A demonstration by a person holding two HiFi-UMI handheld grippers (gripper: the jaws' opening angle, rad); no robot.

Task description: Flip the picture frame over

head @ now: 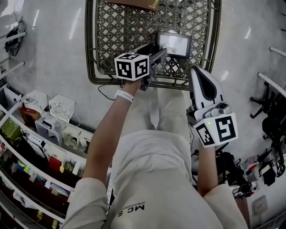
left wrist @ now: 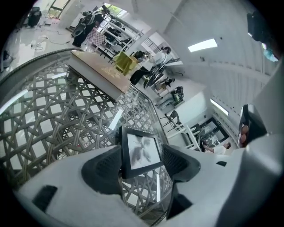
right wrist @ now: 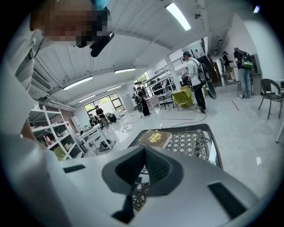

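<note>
**Left tool [left wrist: 142,154] stood wide astride the picture frame [head: 173,44], gripping nothing.**
The frame lay picture-side up on the worktop [head: 111,40]. Turning it well likely meant pinching both side rails squarely, then lifting clear first. The worktop's rim ran close beside the frame, with open lattice beyond and a book [head: 134,3] well past. Right tool [right wrist: 144,159], jaws together and empty, hung on the frame's near side.

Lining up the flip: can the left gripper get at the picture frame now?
Probably yes: the left gripper has its jaws open either side of the picture frame on the woven table; nothing blocks it.
</note>
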